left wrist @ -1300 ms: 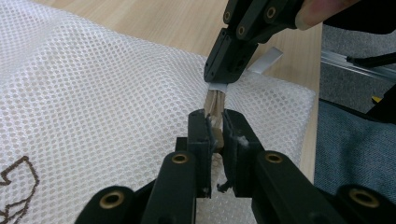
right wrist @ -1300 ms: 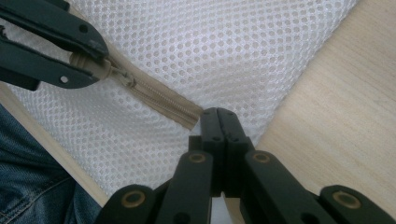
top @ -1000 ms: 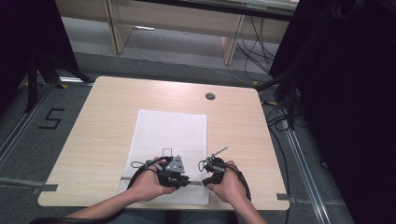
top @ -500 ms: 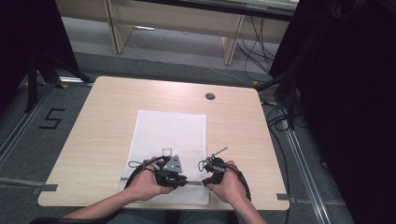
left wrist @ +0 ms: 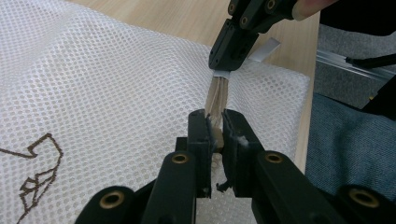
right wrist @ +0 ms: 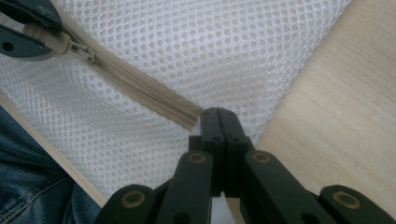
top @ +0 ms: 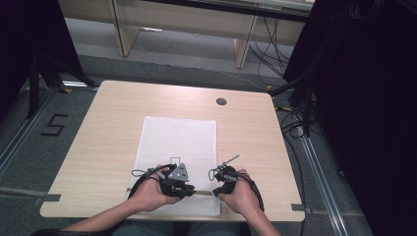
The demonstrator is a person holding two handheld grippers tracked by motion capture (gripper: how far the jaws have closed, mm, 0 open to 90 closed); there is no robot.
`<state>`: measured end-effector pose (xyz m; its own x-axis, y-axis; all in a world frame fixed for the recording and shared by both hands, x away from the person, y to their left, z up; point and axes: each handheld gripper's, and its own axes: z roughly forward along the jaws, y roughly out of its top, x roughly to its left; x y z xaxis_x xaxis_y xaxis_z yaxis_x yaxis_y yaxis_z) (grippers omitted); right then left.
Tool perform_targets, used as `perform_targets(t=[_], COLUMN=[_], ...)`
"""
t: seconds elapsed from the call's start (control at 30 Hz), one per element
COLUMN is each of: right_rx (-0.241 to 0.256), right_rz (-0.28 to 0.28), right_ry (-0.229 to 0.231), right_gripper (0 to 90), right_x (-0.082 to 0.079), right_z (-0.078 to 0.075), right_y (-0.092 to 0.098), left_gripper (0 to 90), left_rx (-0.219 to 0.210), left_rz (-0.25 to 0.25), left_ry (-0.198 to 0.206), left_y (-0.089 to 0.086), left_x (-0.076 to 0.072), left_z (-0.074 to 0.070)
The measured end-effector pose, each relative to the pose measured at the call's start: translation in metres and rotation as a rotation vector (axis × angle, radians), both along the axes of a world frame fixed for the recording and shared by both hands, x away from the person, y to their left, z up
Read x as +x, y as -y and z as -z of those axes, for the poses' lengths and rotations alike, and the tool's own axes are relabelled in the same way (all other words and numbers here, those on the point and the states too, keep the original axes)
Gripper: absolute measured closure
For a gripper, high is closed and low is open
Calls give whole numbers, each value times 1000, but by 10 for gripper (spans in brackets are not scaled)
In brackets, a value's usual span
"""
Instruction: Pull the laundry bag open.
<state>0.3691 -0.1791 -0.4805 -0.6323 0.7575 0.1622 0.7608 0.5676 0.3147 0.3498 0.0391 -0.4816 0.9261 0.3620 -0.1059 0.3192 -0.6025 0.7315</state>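
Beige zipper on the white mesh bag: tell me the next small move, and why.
Probably draw the left gripper a little farther from the right gripper, along the beige zipper. Its jaws are shut on the zipper's pull tab, the right gripper pins the zipper's end, and the white mesh bag lies flat, so the slider should run.

The right gripper (right wrist: 219,122) was closed on the end of a beige zipper (right wrist: 140,88) sewn into a white mesh bag (right wrist: 205,51). The other gripper (right wrist: 25,30) held the zipper's pull at upper left, and the bag lay on the wooden surface (right wrist: 336,121).
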Motion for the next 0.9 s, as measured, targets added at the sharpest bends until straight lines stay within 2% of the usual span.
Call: perform_targets(t=[0.03, 0.07, 0.2, 0.23, 0.27, 0.3, 0.4, 0.53, 0.57, 0.6, 0.67, 0.7, 0.73, 0.9], right_rx=[0, -2, -1, 0, 0, 0, 0, -1, 0, 0, 0, -1, 0, 0], right_rz=[1, 1, 0, 0, 0, 0, -2, -3, -3, -3, -2, -2, -3, -1], right_ry=[1, 2, 1, 2, 1, 1, 2, 2, 3, 2, 1, 2, 1, 1], right_gripper=[900, 900, 900, 900, 900, 900, 900, 900, 900, 900, 900, 900, 900, 900], right_x=[0, 0, 0, 0, 0, 0, 0, 0, 0, 0, 0, 0, 0, 0], right_z=[0, 0, 0, 0, 0, 0, 0, 0, 0, 0, 0, 0, 0, 0], right_y=[0, 0, 0, 0, 0, 0, 0, 0, 0, 0, 0, 0, 0, 0], left_gripper=[815, 815, 815, 815, 815, 815, 815, 815, 815, 815, 815, 815, 815, 815], left_rx=[4, -15, -12, -20, -7, -23, -17, -10, -15, -19, -16, -1, -18, -19], left_rz=[0, -6, 1, -10, -8, -6, 10, -7, 10, -8, -6, 15, -7, -3], left_ry=[2, -5, 4, -9, 4, -4, 6, 2, 12, -3, 0, 26, 1, 2], left_y=[0, 1, -1, -1, -2, -2, -4, -6, -8, -7, -8, -9, -9, -9], left_x=[0, -1, 0, 0, 0, 0, 0, -1, 0, -2, -2, -1, -2, -2], left_z=[0, 0, 0, 0, 0, 0, 0, -1, -2, -1, -1, -2, -2, -1])
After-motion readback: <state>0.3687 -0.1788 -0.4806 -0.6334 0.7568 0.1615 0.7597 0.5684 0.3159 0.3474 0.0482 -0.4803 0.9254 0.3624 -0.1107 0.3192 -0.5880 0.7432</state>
